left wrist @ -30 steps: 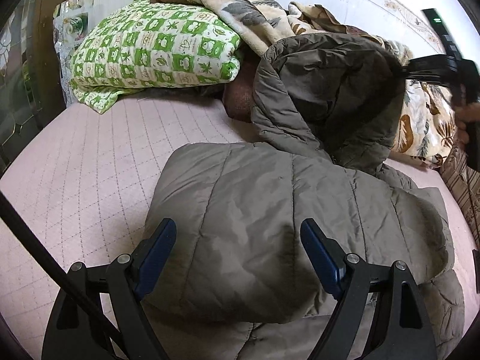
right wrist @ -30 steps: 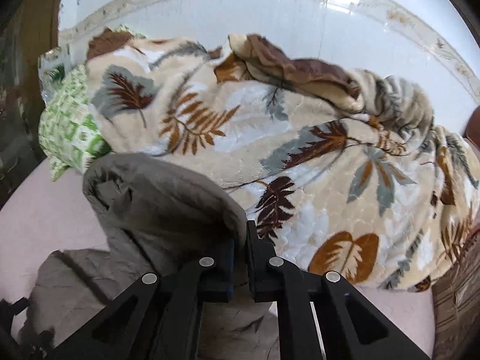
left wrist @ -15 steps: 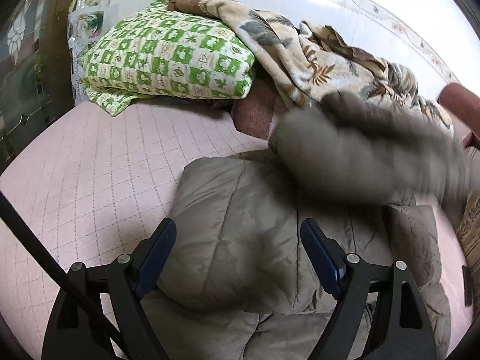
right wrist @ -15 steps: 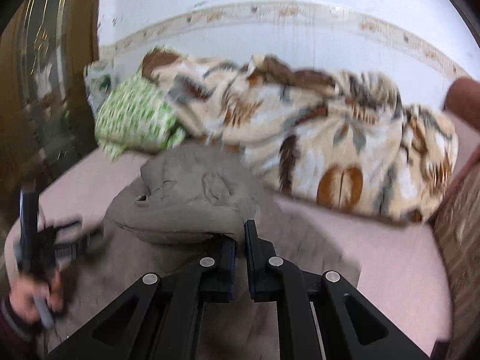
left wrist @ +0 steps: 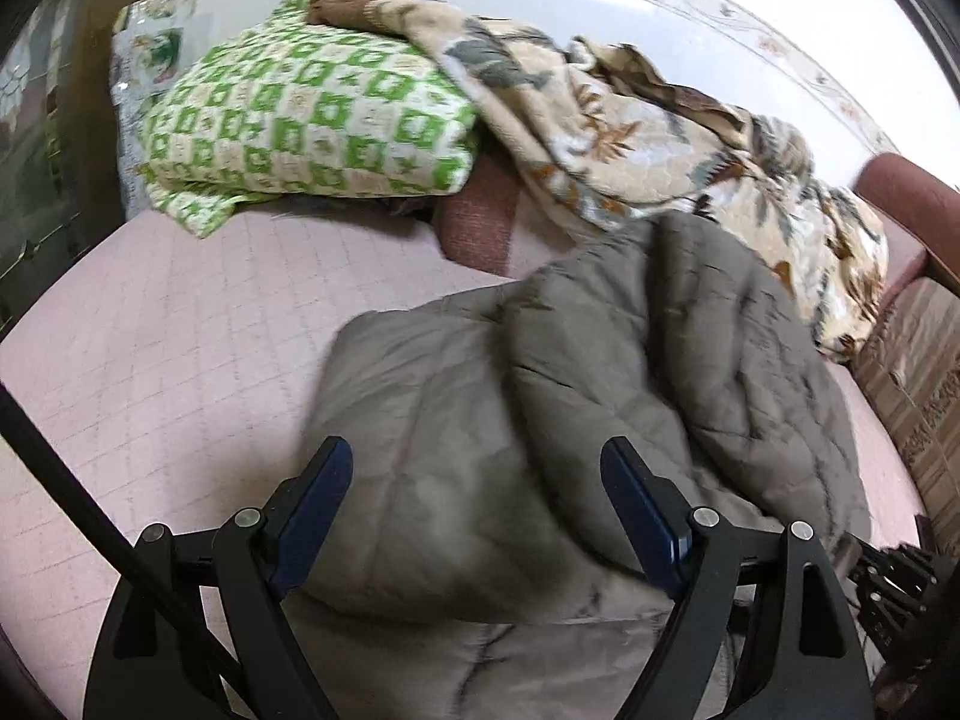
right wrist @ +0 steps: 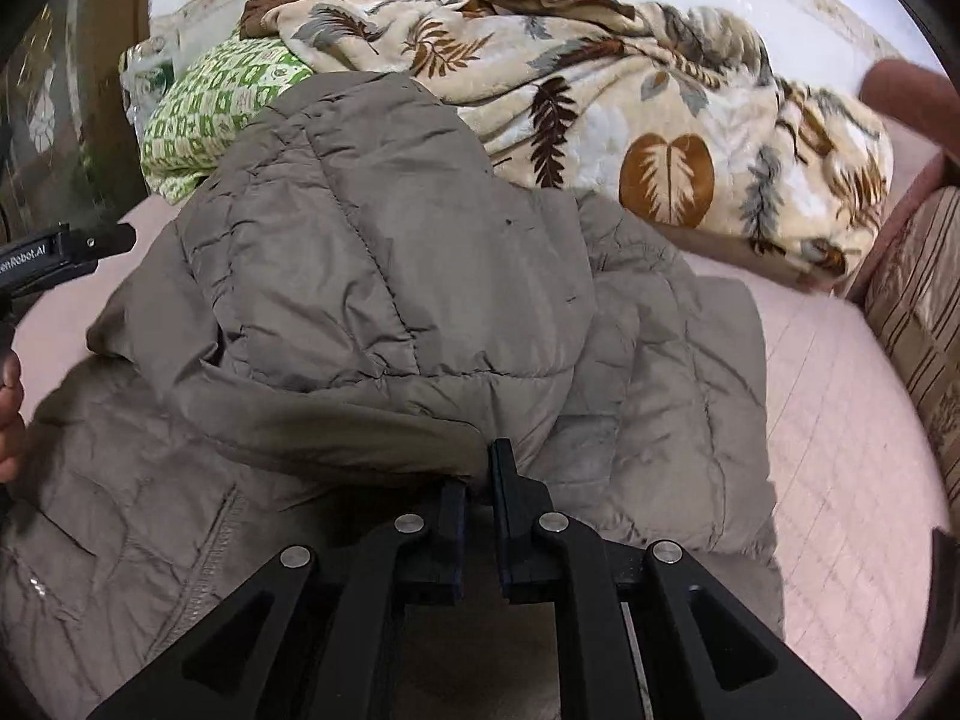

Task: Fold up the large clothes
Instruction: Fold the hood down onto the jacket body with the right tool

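From the left wrist camera, the left tool (left wrist: pixel 477 516) hangs with its blue-padded jaws spread wide and nothing pinched between them. Under and ahead of it the grey-brown quilted jacket (left wrist: pixel 456 420) lies on the pink quilted bed cover (left wrist: pixel 162 360), with one thick fold (left wrist: pixel 690 348) of the same jacket draped over its right half. The picture is smeared by motion here, so the exact edge of that fold is hard to trace. Behind the jacket a green checked quilt (left wrist: pixel 300 114) sits at the head of the bed, and a cream blanket with leaf print (left wrist: pixel 630 126) is heaped beside it to the right, against the white wall (left wrist: pixel 660 18). At the lower right corner a bit of black hardware shows; it is probably the other tool.

From the right wrist camera, the right tool (right wrist: pixel 480 480) is clenched on the jacket's (right wrist: pixel 390 252) folded hem, the cloth rising from the closed jaws and bulging forward over the flat layer beneath. The leaf blanket (right wrist: pixel 660 120) lies just beyond, the green quilt (right wrist: pixel 210 114) to its left. At the left edge the black body of the left tool (right wrist: pixel 66 249) shows, with part of the person's hand (right wrist: pixel 9 414) below it
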Motion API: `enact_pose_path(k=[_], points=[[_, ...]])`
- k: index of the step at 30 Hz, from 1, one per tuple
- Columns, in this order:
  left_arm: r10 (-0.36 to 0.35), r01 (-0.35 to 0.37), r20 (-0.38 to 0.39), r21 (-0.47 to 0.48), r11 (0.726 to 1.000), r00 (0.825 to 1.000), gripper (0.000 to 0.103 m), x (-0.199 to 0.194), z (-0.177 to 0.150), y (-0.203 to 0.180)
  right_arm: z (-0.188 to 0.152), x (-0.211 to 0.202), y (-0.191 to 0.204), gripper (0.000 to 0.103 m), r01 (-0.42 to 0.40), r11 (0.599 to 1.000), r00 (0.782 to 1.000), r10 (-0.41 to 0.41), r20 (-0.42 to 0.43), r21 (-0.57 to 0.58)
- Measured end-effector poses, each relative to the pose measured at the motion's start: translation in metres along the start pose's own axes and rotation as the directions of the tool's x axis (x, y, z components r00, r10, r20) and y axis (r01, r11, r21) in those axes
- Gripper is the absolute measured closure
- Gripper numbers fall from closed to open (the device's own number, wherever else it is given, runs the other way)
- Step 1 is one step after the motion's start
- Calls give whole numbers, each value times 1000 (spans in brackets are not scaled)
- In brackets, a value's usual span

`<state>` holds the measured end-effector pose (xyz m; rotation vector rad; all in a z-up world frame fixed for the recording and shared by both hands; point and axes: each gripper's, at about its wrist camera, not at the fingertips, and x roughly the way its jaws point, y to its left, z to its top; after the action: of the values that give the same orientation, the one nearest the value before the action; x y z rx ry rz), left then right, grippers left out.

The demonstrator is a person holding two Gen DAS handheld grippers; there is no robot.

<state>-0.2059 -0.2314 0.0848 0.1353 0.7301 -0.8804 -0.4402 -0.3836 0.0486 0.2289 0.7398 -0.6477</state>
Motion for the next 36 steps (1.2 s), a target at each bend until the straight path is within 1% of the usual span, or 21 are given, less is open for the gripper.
enact_pose_path(k=[2,4,5,6,7,8,9,10,12,14,17,19,21,23,25,27,29,30,32,34,36], points=[[-29,29,11,30,999,1000,19,-1,-2,-12,-1,3,4,93,24,1000,1000,-24,4,-17],[-54,53,11,83,995,998,19,-1,-5,-27,-4,3,9,90,42,999,999,-42,3,-34],[-54,53,6,120,991,999,19,0,-9,-35,-4,3,12,86,41,998,999,-41,1,-48],[-49,48,0,149,988,999,19,1,-12,-41,-5,2,13,79,36,998,999,-37,-4,-56],[-20,25,-25,202,979,999,19,8,-17,-49,-4,2,12,75,30,998,999,-31,-11,-62],[16,-4,-50,239,971,999,19,15,-20,-54,-4,0,11,64,19,998,1000,-21,-19,-65],[42,-23,-67,257,966,997,19,21,-24,-55,-5,-3,10,59,11,998,1000,-12,-21,-66],[60,-34,-88,263,964,994,19,27,-27,-55,-4,-8,8,58,5,998,1000,-6,-11,-62],[53,-21,-128,242,970,990,19,33,-29,-49,0,-23,0,58,-21,1000,999,22,32,-20],[39,-8,-143,211,978,989,19,33,-28,-43,7,-38,-9,57,-68,997,994,64,93,37],[39,-9,-139,206,979,989,19,30,-27,-40,19,-51,-23,51,-151,977,974,121,191,150],[19,5,-120,192,981,993,19,24,-22,-36,27,-48,-26,50,-141,971,973,101,207,193],[-8,21,-78,167,986,997,19,14,-15,-31,36,-37,-29,50,-119,963,979,73,189,243],[-27,29,-20,131,991,999,19,6,-7,-25,43,-29,-32,50,-125,951,978,70,197,284],[-44,42,13,86,995,999,19,4,-3,-20,50,-20,-34,50,-109,947,978,48,201,302],[-71,71,-2,42,997,997,19,12,-2,-18,53,-9,-30,50,-92,949,980,33,198,301],[-87,89,-43,33,996,995,19,26,-6,-20,54,4,-26,50,-90,951,984,39,177,296],[-80,82,-57,41,996,995,19,30,-8,-22,52,12,-24,50,-94,952,986,48,159,291],[-40,49,-98,89,995,994,19,44,-15,-30,47,26,-20,50,-70,960,994,44,101,270],[0,16,-128,128,992,992,19,52,-19,-36,42,38,-20,50,-64,962,997,51,56,265],[10,9,-140,134,991,990,17,54,-21,-35,36,47,-20,49,-63,962,998,59,21,266]])
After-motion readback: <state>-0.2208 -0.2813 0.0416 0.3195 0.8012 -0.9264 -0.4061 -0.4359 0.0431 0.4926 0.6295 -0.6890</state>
